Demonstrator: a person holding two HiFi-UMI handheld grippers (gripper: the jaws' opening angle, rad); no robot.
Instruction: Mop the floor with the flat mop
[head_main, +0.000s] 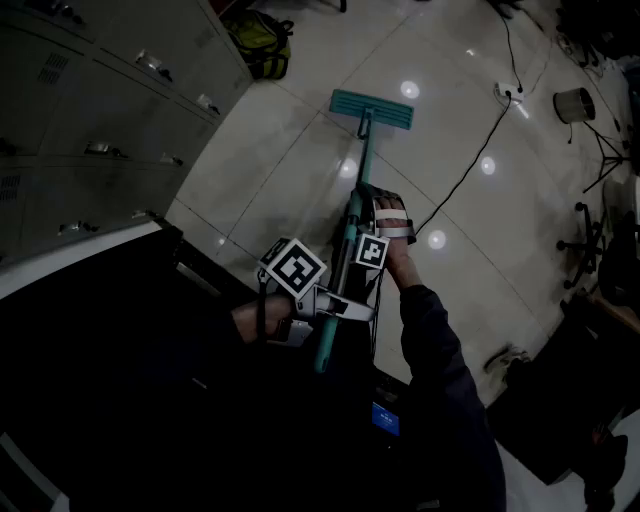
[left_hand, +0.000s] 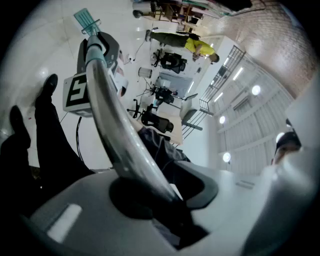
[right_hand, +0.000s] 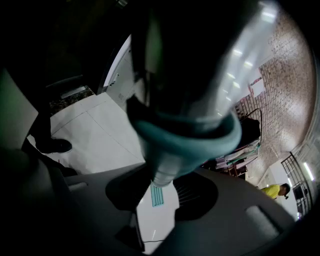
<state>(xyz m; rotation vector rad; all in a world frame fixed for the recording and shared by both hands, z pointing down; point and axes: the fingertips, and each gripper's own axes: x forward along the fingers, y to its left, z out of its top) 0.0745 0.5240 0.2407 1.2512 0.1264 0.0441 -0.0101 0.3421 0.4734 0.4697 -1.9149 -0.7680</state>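
Left gripper (head_main: 336, 308) and right gripper (head_main: 372, 214) both pinch teal flat mop (head_main: 372, 110); head flat on white tiled floor (head_main: 300, 140). Mopping probably under way; area covered unclear.

You have two grippers in hand: one left gripper (head_main: 335, 308) and one right gripper (head_main: 362, 215). Each carries one marker cube, making two: the left cube (head_main: 293, 268) and the right cube (head_main: 372, 250). There is one flat mop (head_main: 372, 109), one yellow-green bag (head_main: 258, 42) and one black cable (head_main: 478, 160). Your left gripper view adds two black office chairs (left_hand: 170, 61) (left_hand: 150, 116) and one person in yellow (left_hand: 200, 48).
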